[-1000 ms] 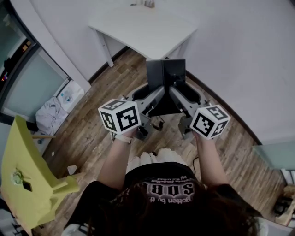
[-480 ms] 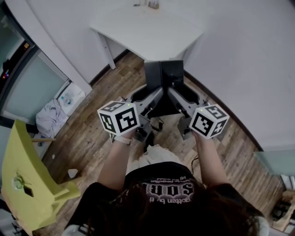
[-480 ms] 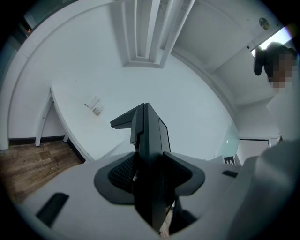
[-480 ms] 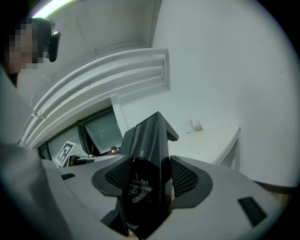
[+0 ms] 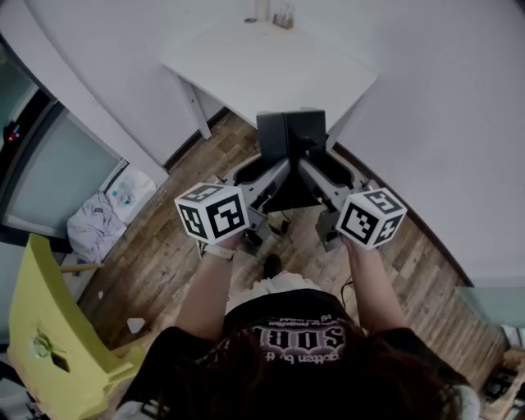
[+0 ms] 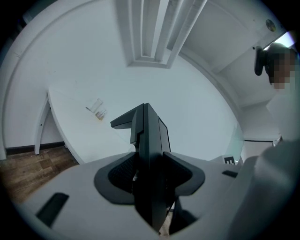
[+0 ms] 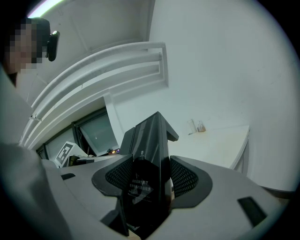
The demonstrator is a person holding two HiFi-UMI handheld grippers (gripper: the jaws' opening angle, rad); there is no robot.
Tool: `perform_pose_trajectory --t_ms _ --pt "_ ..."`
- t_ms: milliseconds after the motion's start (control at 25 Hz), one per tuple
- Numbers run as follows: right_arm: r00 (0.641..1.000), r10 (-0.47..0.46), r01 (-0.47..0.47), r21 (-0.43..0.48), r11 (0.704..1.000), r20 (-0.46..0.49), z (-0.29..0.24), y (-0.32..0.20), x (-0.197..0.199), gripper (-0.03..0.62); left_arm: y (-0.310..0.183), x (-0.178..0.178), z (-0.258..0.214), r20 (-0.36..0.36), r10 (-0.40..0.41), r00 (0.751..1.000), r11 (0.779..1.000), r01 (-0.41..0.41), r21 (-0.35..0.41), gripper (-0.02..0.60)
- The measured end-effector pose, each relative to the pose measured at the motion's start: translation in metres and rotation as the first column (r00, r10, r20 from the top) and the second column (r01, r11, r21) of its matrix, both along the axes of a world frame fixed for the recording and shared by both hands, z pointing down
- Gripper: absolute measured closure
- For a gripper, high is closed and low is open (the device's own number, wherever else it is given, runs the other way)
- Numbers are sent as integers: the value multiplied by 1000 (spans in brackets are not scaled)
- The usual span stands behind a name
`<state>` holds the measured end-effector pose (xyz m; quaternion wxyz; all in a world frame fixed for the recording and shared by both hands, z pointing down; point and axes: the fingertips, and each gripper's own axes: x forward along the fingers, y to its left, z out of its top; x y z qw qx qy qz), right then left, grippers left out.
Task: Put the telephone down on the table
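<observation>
1. Gripping from both sides, the left gripper and the right gripper each have their jaws drawn narrow onto the black telephone. It stands on edge between them, in the air in front of the person.
2. Below the telephone is the wooden floor. It rests on nothing but the jaws, close to the near edge of the table and not yet on it.
3. The casing looks smooth and glossy, and only its lower part is pinched. If one gripper loosens or the two hands move unevenly, it would likely twist or slip and drop to the floor.
4. Ahead, the white table has a bare near part. Setting the telephone too close to that edge could let it tip off.
5. At the table's far edge stands a small clear holder. Its contents are too small to tell, and it sits well apart from the telephone.
</observation>
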<state>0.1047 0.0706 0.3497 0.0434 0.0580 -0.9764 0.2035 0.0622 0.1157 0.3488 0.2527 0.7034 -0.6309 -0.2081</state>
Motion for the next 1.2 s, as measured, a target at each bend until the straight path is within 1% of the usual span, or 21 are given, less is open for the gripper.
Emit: perform_pose_trajectory --t_ms 120,200,360,600,960,1080,1200 --pt "1000 10 -10 8 1000 18 -2 -3 -2 339 -3 -2 -2 19 8 1000 1000 -8 10 407" --pt "1000 16 -16 7 1000 22 -3 -10 -11 339 -11 -12 -4 25 14 1000 1000 -14 11 407" --pt "999 33 -33 -11 999 11 -1 -38 -36 339 -39 -37 -3 16 28 999 1000 -28 -3 407" --pt "998 66 -66 -27 997 4 3 -58 -42 339 -60 -44 2 8 60 998 998 -59 -22 407" --pt "990 141 -141 -47 989 1 7 -94 -56 339 -101 -62 3 10 140 990 989 -140 -41 407" --pt "983 183 -183 -53 982 -5 8 -111 -63 339 -120 -70 4 9 190 982 981 -190 -52 407" --pt "975 220 -220 -48 974 -13 11 -131 -79 339 -142 -87 7 10 240 971 969 -239 -60 407"
